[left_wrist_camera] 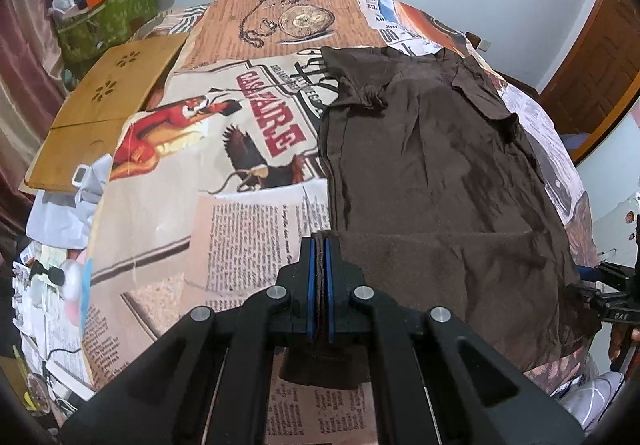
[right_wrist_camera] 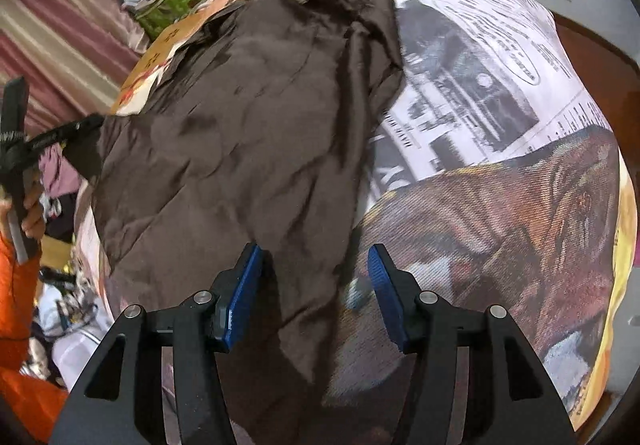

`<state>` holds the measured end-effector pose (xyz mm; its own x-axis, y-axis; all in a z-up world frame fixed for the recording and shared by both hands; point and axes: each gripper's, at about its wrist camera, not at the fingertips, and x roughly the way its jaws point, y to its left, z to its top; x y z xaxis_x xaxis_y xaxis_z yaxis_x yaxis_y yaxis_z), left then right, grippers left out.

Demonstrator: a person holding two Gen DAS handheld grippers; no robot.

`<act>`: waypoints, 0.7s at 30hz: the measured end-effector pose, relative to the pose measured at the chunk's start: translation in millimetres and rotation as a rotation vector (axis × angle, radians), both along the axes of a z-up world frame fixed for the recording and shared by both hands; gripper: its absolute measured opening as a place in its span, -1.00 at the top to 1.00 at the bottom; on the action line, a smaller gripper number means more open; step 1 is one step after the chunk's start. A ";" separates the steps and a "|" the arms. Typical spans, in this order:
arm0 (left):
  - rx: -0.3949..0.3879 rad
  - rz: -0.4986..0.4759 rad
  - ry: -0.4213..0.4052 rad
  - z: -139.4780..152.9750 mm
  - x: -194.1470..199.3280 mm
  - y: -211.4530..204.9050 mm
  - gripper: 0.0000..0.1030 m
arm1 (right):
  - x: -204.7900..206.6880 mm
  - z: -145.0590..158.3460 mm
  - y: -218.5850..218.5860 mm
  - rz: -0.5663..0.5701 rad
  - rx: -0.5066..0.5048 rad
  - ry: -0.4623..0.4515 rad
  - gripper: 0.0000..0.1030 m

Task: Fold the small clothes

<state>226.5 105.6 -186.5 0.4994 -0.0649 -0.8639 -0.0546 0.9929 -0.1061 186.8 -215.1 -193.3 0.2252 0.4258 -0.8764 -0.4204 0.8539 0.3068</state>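
Left wrist | left hand-held gripper (left_wrist_camera: 319, 241) pinches creased brown shirt (left_wrist_camera: 432, 149) hem | right hand-held gripper (right_wrist_camera: 316, 257) agape, empty

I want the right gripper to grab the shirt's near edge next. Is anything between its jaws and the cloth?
Nothing visible is in the way. The right gripper is open, with the brown shirt hem lying directly between its jaws. The left gripper is already shut on the shirt's other near corner.

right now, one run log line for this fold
step: bottom hem fold | left gripper: shut on brown shirt hem | right gripper: open over shirt edge | surface: printed cloth
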 end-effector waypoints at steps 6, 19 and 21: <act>-0.004 -0.015 0.008 -4.0 -5.6 -7.7 0.93 | -3.0 -7.2 6.5 -0.016 0.007 -0.034 0.16; -0.008 -0.030 -0.056 15.9 -6.4 -10.6 0.93 | 5.1 25.3 -0.6 -0.066 0.081 -0.131 0.91; 0.006 -0.035 -0.082 22.7 -2.6 -14.1 0.93 | 11.4 35.9 -3.3 -0.076 0.096 -0.162 0.92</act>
<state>223.9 91.5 -163.8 0.5661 -0.0778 -0.8206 -0.0117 0.9947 -0.1024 198.1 -218.4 -157.4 0.3945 0.4821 -0.7822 -0.4064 0.8551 0.3220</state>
